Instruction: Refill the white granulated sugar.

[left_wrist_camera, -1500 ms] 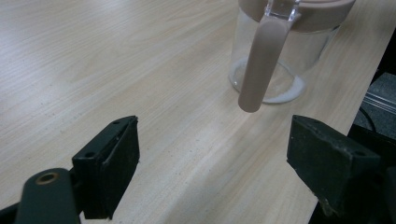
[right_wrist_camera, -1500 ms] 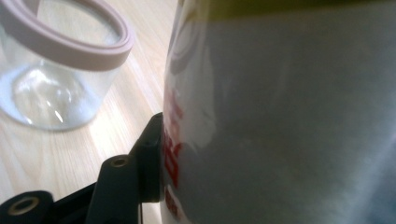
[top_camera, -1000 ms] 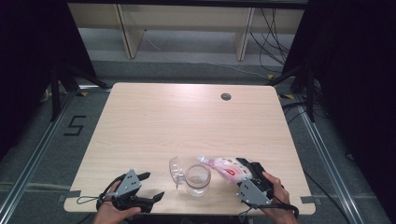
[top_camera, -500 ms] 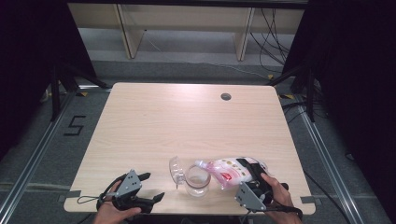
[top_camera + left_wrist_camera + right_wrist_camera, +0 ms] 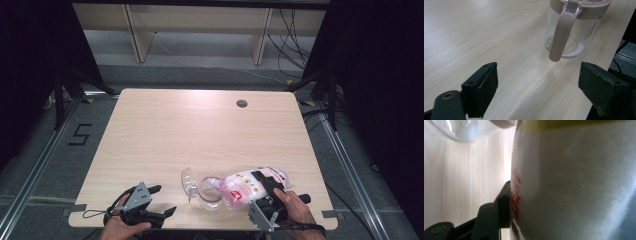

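Right gripper (image 5: 267,192) closed on white bag (image 5: 247,186) with red print, near the table (image 5: 200,125) front edge at about 5 o'clock of the tabletop; pad of one jaw pressed flat against the bag wall in the right gripper view, second jaw hidden behind the bag. Bag tilted, lying toward 9 o'clock, its end over the mouth of the clear jar (image 5: 209,192). Jar upright, just beside the bag at its 9 o'clock; clear hinged lid (image 5: 188,181) standing open at the jar's 10 o'clock. Thin white layer on the jar bottom in the left gripper view; beige rim and hanging beige clasp (image 5: 560,37) facing that camera.

Left gripper (image 5: 162,201) resting low at the front edge, about 7 o'clock of the tabletop; jaws wide apart, nothing between them, bare wood in the gap. Jar near, at its 3 o'clock, not touching.

Work crowded against the front edge. Open wood from centre to 12 o'clock, apart from a small dark grommet (image 5: 242,103) near 1 o'clock. Left and right margins unobstructed.
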